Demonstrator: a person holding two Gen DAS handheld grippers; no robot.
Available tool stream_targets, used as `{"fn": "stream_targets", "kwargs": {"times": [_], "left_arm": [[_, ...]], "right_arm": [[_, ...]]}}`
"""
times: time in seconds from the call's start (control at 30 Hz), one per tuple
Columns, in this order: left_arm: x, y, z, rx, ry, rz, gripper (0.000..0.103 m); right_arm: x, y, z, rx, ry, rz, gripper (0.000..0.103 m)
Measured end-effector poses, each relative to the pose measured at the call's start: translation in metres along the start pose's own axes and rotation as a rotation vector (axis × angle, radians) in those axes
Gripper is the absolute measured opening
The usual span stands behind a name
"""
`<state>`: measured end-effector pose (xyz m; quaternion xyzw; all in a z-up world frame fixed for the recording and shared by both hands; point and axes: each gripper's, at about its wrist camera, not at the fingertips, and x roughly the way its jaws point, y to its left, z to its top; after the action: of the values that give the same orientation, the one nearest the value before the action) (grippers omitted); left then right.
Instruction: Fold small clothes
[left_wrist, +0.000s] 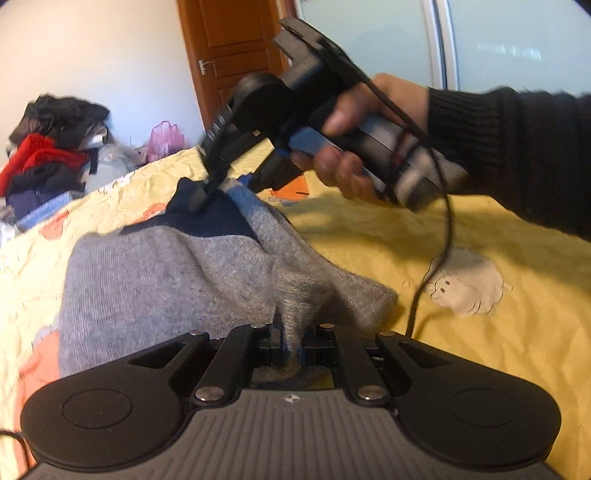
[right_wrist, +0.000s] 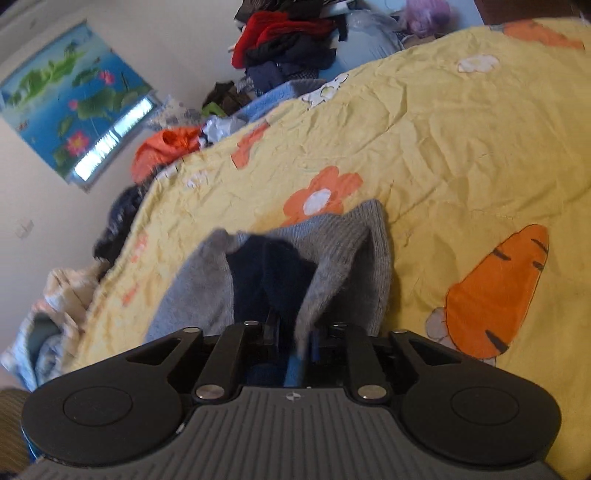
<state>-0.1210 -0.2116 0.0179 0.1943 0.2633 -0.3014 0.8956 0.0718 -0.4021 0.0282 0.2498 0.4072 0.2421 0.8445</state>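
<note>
A small grey knit garment (left_wrist: 147, 280) with a navy band (left_wrist: 214, 218) lies on the yellow bedsheet (left_wrist: 369, 229). My left gripper (left_wrist: 293, 350) is shut on a bunched grey edge of it near the camera. My right gripper (left_wrist: 207, 188) is held by a hand at the far end and is shut on the navy and grey edge. In the right wrist view the garment (right_wrist: 332, 251) hangs from my right gripper (right_wrist: 299, 343), grey outside and navy inside (right_wrist: 266, 273).
A pile of red and dark clothes (left_wrist: 48, 155) sits past the bed's far edge, next to a pink bag (left_wrist: 166, 136). A brown door (left_wrist: 229, 55) stands behind. A black cable (left_wrist: 439, 243) hangs over the sheet. More clothes (right_wrist: 288, 33) and an orange item (right_wrist: 166, 147) lie beyond the bed.
</note>
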Motion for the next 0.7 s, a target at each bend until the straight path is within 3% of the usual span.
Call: {"fn": "stream_targets", "kwargs": {"times": [0.07, 0.17, 0.23, 0.27, 0.33, 0.4, 0.53, 0.57, 0.63, 0.7], "left_arm": [[0.002, -0.009, 0.0, 0.039, 0.007, 0.015, 0.006], [0.008, -0.021, 0.0, 0.088, 0.013, 0.032, 0.006], [0.009, -0.026, 0.002, 0.098, 0.015, 0.036, 0.006], [0.009, -0.027, 0.003, 0.103, 0.013, 0.034, 0.006], [0.008, -0.029, 0.007, 0.102, 0.013, 0.026, 0.006], [0.012, -0.029, 0.011, 0.089, 0.011, 0.019, 0.005], [0.009, -0.023, 0.01, 0.036, -0.022, -0.018, 0.007], [0.005, -0.016, 0.009, 0.007, -0.035, -0.049, 0.009], [-0.008, 0.003, 0.006, -0.052, -0.055, -0.115, 0.012], [-0.028, 0.029, 0.0, -0.127, -0.075, -0.196, 0.013]], "right_arm": [[-0.003, -0.008, 0.009, 0.039, -0.04, 0.027, 0.056], [0.01, -0.013, 0.021, 0.062, -0.027, 0.055, 0.057], [0.021, -0.009, 0.023, 0.019, 0.004, 0.033, 0.047], [0.025, -0.004, 0.023, -0.025, 0.019, 0.015, 0.02], [0.027, 0.007, 0.021, -0.099, 0.018, -0.032, 0.017], [0.016, 0.011, 0.021, -0.138, -0.037, -0.028, 0.015], [0.021, -0.033, 0.018, 0.01, -0.038, -0.026, 0.015], [0.023, -0.037, 0.013, 0.024, -0.052, -0.009, 0.019], [0.015, -0.04, 0.008, 0.085, -0.088, 0.023, 0.039], [-0.005, -0.041, 0.005, 0.144, -0.147, 0.058, 0.084]]}}
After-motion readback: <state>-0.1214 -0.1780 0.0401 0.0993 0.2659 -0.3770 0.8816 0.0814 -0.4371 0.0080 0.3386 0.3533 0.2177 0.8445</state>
